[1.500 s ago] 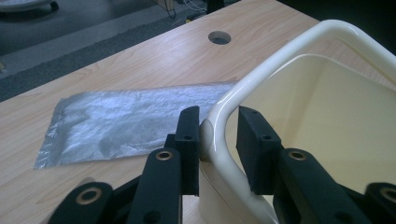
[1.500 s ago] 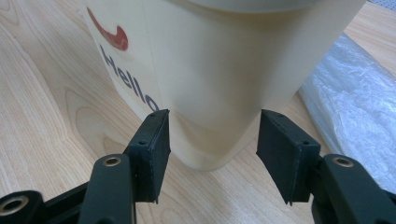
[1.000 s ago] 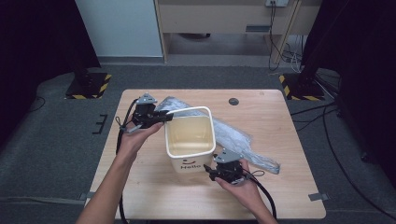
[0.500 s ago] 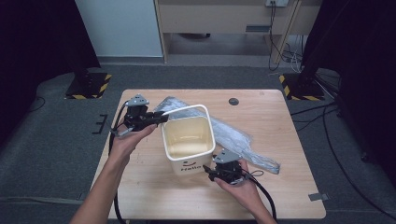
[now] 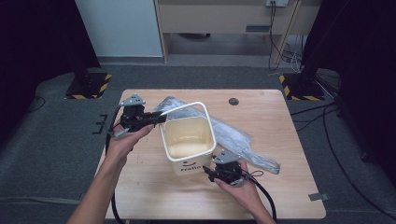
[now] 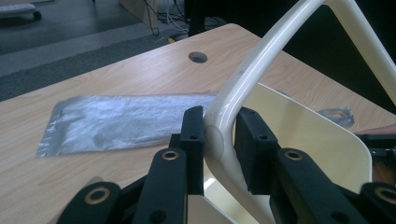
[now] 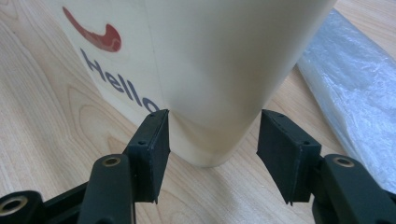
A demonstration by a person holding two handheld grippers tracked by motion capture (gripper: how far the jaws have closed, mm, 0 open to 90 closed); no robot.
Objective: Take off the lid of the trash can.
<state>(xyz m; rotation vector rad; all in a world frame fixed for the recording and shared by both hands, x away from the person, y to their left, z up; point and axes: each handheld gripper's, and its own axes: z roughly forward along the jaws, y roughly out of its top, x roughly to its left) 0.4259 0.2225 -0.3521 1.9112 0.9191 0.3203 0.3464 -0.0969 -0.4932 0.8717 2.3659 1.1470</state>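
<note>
A cream bin (image 5: pixel 187 140) with a red logo and "Hello" lettering stands mid-table. Its white rim ring (image 5: pixel 182 107) is tilted up on the left. My left gripper (image 5: pixel 156 116) is shut on that ring. In the left gripper view the ring (image 6: pixel 261 56) runs between the pads of the left gripper (image 6: pixel 219 135), over the bin's inner wall (image 6: pixel 308 135). My right gripper (image 5: pixel 210 170) sits at the bin's near lower corner. In the right gripper view the right gripper (image 7: pixel 212 135) has a pad on each side of the bin (image 7: pixel 210 70).
A clear plastic bag (image 5: pixel 243 140) lies flat behind and to the right of the bin; it is also in the left gripper view (image 6: pixel 126 116) and the right gripper view (image 7: pixel 355 79). A round cable hole (image 5: pixel 233 101) sits near the table's far edge. Black cables trail from both grippers.
My left gripper has drawn slightly left with the ring, and the ring's left side now stands higher off the bin. The right gripper has stayed in place.
</note>
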